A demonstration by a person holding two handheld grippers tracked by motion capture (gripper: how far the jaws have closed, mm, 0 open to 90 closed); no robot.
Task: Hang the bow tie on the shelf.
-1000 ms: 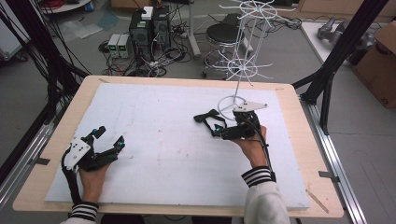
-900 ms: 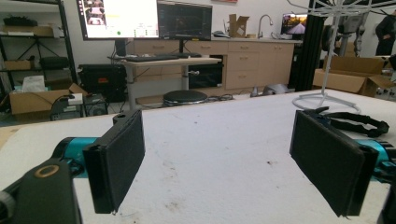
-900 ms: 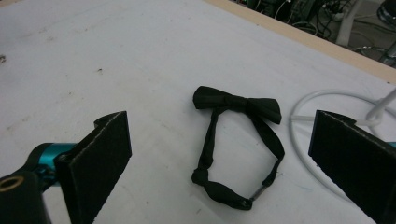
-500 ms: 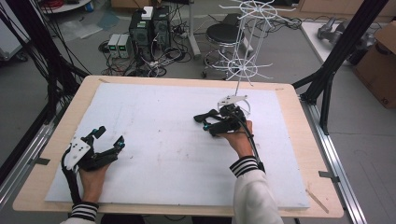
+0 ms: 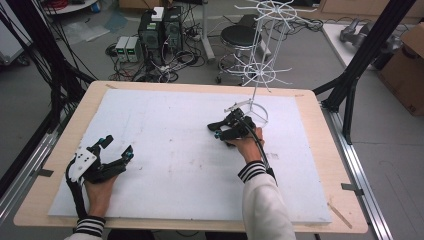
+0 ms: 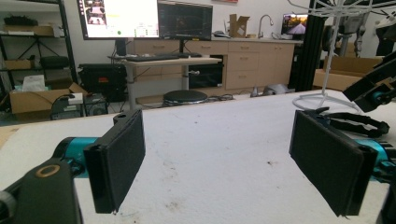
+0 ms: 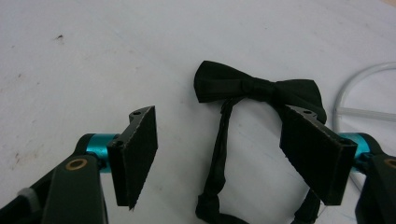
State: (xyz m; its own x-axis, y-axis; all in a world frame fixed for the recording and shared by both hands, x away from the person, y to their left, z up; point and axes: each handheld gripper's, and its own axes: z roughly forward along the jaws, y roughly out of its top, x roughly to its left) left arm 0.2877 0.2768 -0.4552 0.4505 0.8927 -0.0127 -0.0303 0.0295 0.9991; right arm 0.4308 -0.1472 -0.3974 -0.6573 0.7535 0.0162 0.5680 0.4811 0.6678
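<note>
A black bow tie (image 7: pixel 257 88) lies flat on the white table sheet (image 5: pixel 165 130), its strap (image 7: pixel 218 158) looping back toward the camera. My right gripper (image 7: pixel 218 112) is open just above it, one jaw on each side of the strap and the bow a little ahead of the tips. From above, the right gripper (image 5: pixel 223 130) sits over the bow tie (image 5: pixel 213 125) right of the table's middle. At the near left my left gripper (image 5: pixel 118 146) rests open on the sheet, nothing between its jaws (image 6: pixel 217 116).
A white wire display stand (image 5: pixel 257 75) rises just behind the right gripper, its ring base (image 5: pixel 260 116) on the sheet and close to the bow tie (image 7: pixel 359 79). Black frame posts (image 5: pixel 350 85) flank the table. Computers, cables and a stool stand on the floor beyond.
My right hand has shifted left and slightly away from me, bringing its open jaws over the bow tie. The left gripper has stayed put.
</note>
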